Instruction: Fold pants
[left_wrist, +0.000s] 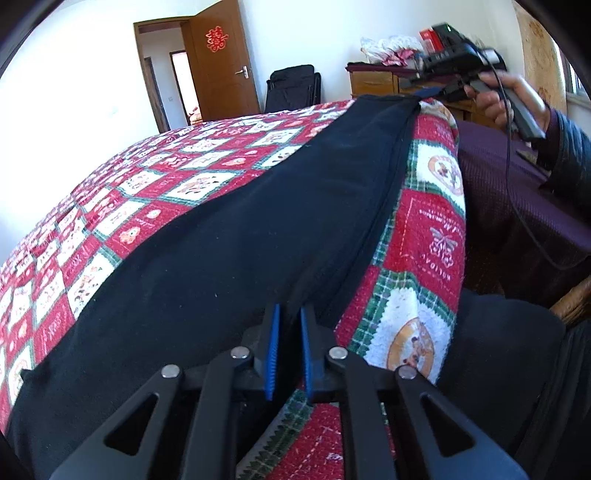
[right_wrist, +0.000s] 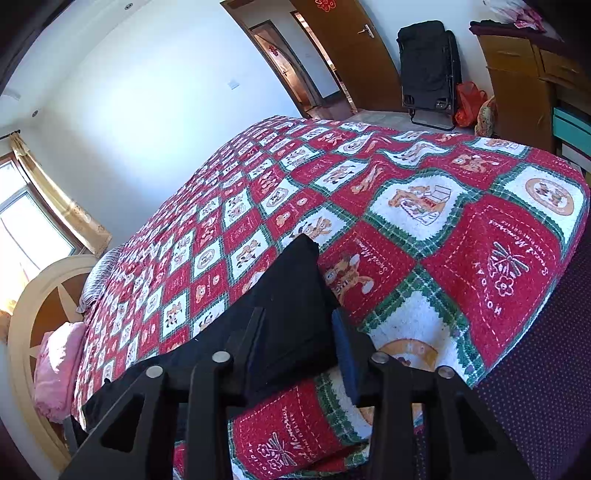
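Black pants (left_wrist: 229, 236) lie stretched lengthwise along the near edge of a bed with a red, green and white quilt (left_wrist: 155, 184). My left gripper (left_wrist: 290, 314) is shut on the pants' near end, its blue pads pinching the cloth. My right gripper (right_wrist: 299, 317) holds the far end of the pants (right_wrist: 291, 288); black cloth fills the gap between its fingers. The right gripper also shows in the left wrist view (left_wrist: 421, 86), in a hand at the pants' far end.
The quilt's edge (right_wrist: 517, 258) hangs over a dark purple bed skirt (left_wrist: 517, 206). A wooden dresser (right_wrist: 517, 74), a black folding chair (right_wrist: 428, 62) and an open door (left_wrist: 218, 62) stand beyond the bed. A pink pillow (right_wrist: 59, 369) lies by the headboard.
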